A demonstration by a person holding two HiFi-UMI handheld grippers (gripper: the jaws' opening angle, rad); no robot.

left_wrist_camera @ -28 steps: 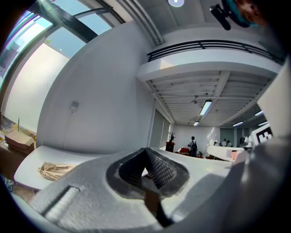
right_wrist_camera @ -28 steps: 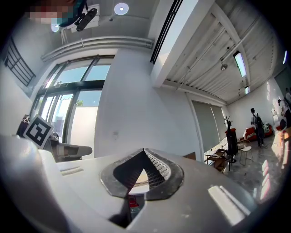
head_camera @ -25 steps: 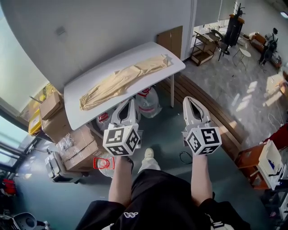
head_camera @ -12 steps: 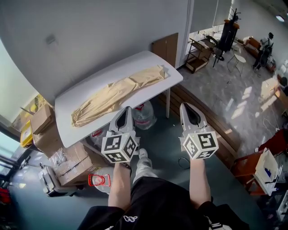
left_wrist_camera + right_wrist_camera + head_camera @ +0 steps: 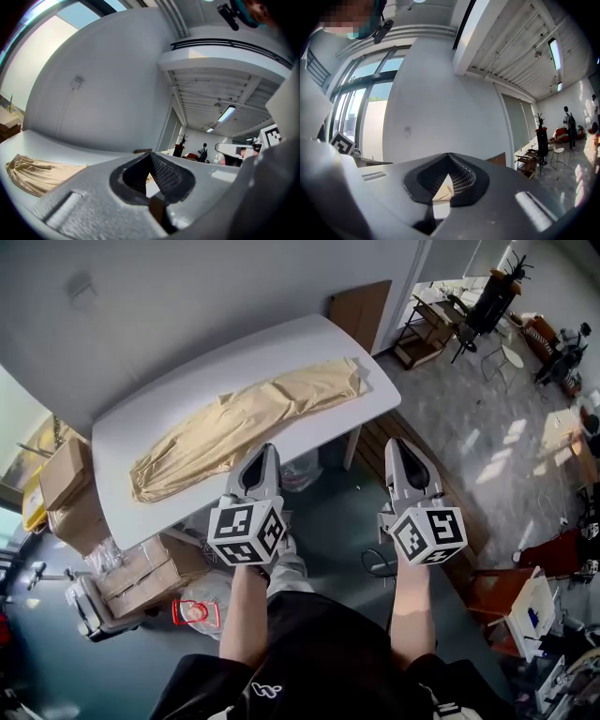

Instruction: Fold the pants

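Ahead of both tongs stands a white bench [image 5: 281,357], running from far left of the left tongs to just beyond the line of the right tongs. Along its top, ahead and mostly to the left of the left tongs, lie the tan pants [image 5: 239,423], stretched out lengthwise and rumpled. One end is gathered at the far left and the other reaches the bench's right end. Below the bench, left of the left tongs, cardboard boxes [image 5: 66,488] are stacked on the floor. A brown wooden panel [image 5: 361,304] leans against the wall beyond the bench, ahead of the right tongs.

The left tongs [image 5: 267,448] point level at the bench, their tips at its near edge in the head view. They are clenched tip to tip with nothing between them, apart from the pants. The right tongs [image 5: 401,442] are beside them, likewise clenched and empty, off the bench's right end above the floor. Behind and left of the left tongs sits a clear bottle with a red handle [image 5: 192,612].
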